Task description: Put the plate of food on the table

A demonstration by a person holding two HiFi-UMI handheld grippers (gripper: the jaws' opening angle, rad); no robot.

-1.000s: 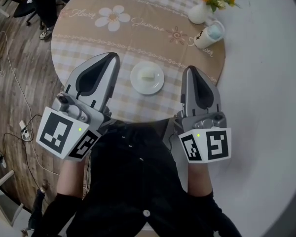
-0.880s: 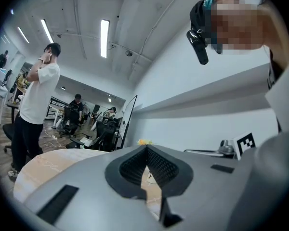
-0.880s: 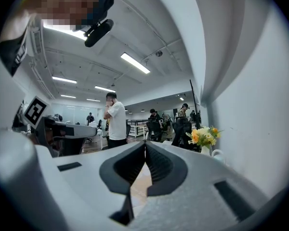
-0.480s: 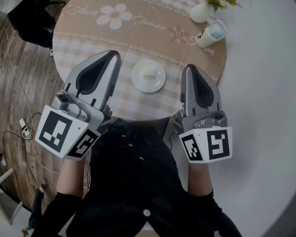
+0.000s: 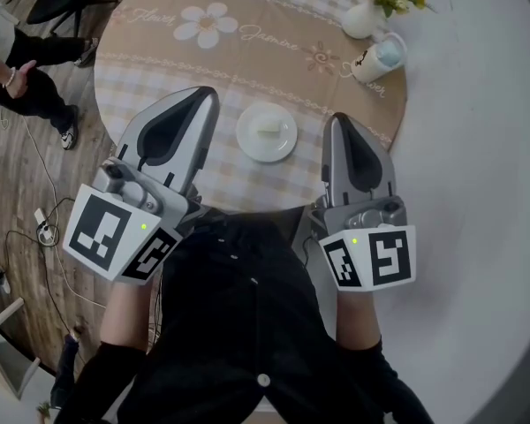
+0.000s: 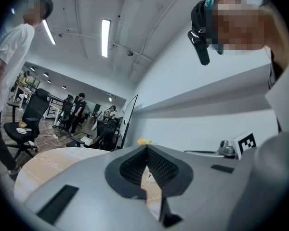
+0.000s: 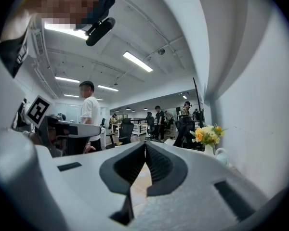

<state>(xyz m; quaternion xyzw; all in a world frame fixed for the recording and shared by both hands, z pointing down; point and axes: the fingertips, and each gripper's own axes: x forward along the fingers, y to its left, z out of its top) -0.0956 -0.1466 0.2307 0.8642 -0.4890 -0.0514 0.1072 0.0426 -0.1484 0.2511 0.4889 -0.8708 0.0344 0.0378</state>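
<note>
A small white plate (image 5: 267,132) with a pale piece of food on it rests on the round table (image 5: 247,69), near its front edge. My left gripper (image 5: 201,95) hovers to the plate's left, jaws shut and empty. On the plate's right is my right gripper (image 5: 337,122), also shut with nothing in it. Both point level over the table's near edge, apart from the plate. In the left gripper view the closed jaw tips (image 6: 147,148) meet; the right gripper view shows its jaw tips (image 7: 145,145) pressed together.
A white vase of yellow flowers (image 5: 371,7) and a white cup (image 5: 374,62) stand at the table's far right, by a white wall (image 5: 477,131). A person (image 5: 26,87) stands on the wood floor at left, near cables (image 5: 35,166). Office chairs (image 6: 29,124) and people fill the room behind.
Both grippers and the plate have kept their places. The person at the upper left has moved along the floor, legs now visible at the left edge.
</note>
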